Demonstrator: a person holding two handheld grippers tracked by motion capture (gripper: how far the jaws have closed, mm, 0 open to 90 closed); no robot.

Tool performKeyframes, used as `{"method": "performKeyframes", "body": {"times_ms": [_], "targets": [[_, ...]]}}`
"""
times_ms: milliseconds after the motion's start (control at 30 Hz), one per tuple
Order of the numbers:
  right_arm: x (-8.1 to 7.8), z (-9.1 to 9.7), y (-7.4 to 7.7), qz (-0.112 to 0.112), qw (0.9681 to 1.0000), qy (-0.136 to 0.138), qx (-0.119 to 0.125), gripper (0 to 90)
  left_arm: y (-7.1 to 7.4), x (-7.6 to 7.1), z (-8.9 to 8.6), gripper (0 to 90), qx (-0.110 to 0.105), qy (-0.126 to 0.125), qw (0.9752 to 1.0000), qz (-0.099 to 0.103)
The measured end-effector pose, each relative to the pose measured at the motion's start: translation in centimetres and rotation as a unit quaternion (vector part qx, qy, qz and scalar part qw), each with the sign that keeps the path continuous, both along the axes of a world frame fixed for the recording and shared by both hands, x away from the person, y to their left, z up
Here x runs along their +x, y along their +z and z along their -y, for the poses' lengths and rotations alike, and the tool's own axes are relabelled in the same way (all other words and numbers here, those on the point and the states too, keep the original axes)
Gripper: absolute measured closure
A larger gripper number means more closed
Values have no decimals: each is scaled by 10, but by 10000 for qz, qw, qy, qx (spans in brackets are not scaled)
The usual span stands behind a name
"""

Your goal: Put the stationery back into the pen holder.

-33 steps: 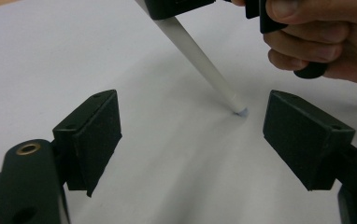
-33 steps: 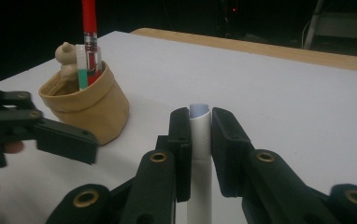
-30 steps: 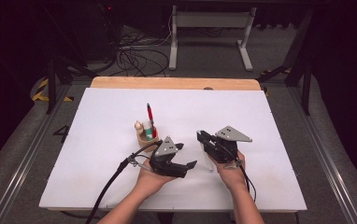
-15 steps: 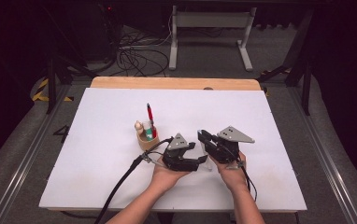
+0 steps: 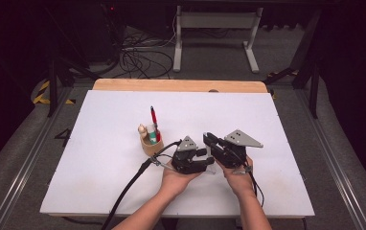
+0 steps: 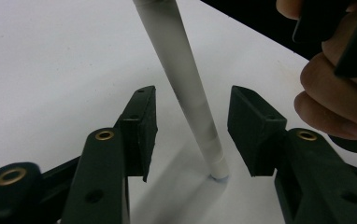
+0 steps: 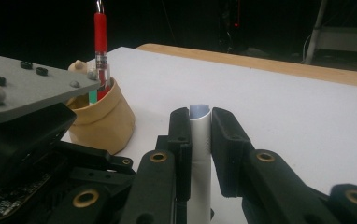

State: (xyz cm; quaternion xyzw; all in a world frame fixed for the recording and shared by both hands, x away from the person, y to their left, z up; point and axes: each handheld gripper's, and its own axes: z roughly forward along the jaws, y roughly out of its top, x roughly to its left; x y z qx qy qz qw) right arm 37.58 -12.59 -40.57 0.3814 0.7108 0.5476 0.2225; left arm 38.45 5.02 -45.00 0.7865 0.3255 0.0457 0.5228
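A white pen stands steeply, its tip on the white table sheet. My right gripper is shut on its upper part. My left gripper has its jaws on either side of the pen near its lower end, with a gap left on both sides. Those jaws have just been closing, and the pads do not press on the pen. From above, the left gripper and the right gripper sit close together at the front middle of the table.
A tan cup just left of the grippers holds a red pen and other small items. It also stands close by in the right gripper view. A wooden strip runs along the table's far edge. A cable trails off the front.
My left gripper has moved right, up to the right gripper, and its jaws have narrowed around the pen. The right gripper has stayed still.
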Motion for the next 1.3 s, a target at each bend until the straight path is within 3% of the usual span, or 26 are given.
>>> {"method": "performKeyframes", "body": {"times_ms": [167, 500, 833, 1100, 1300], "targets": [[-1, 1, 2, 57, 9999, -8, 83, 794, 0, 0, 0, 604, -21, 42, 10000, -48], [-5, 2, 8, 217, 9995, 11, 233, 794, 5, 0, -3, 739, -92, 61, 9999, 80], [-11, 4, 15, 425, 9984, 151, 333, 793, 13, -1, -9, 781, -86, 177, 9996, 216], [-13, 3, 17, 561, 9977, 260, 271, 783, 17, -2, -13, 785, 54, 179, 9993, 321], [-13, 6, 19, 661, 9967, 376, 283, 682, 20, -1, -17, 785, 55, 226, 9991, 360]]}}
